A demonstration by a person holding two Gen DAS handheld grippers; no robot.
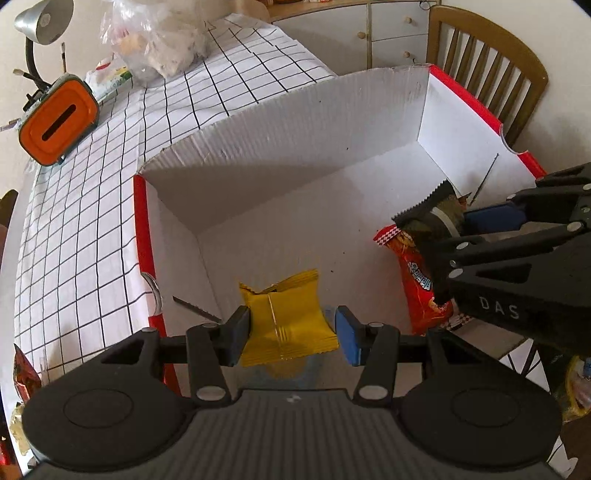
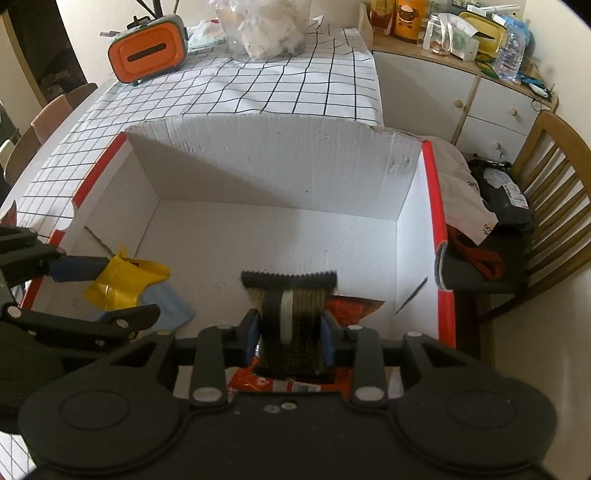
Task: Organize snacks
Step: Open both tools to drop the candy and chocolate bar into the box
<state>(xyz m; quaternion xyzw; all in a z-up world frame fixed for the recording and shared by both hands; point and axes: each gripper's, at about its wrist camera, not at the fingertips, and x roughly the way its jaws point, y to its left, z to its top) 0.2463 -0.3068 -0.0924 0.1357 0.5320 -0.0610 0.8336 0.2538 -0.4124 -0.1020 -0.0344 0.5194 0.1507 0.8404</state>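
A white cardboard box (image 1: 295, 122) with red edges stands on the checked tablecloth; it also shows in the right wrist view (image 2: 280, 162). My left gripper (image 1: 291, 334) is shut on a yellow snack packet (image 1: 288, 325) inside the box's near left corner, above a light blue packet (image 2: 166, 306). The yellow packet also shows in the right wrist view (image 2: 122, 284). My right gripper (image 2: 290, 339) is shut on a dark olive snack packet (image 2: 291, 317), held over a red snack packet (image 1: 417, 277) on the box floor. The dark packet also shows in the left wrist view (image 1: 432, 218).
An orange tissue box (image 2: 147, 51) and a clear plastic bag (image 2: 269, 29) sit at the table's far end. A wooden chair (image 2: 546, 192) with bags on it stands right of the box. A cabinet (image 2: 461, 96) holds bottles and jars. More snack packets (image 1: 24, 373) lie left.
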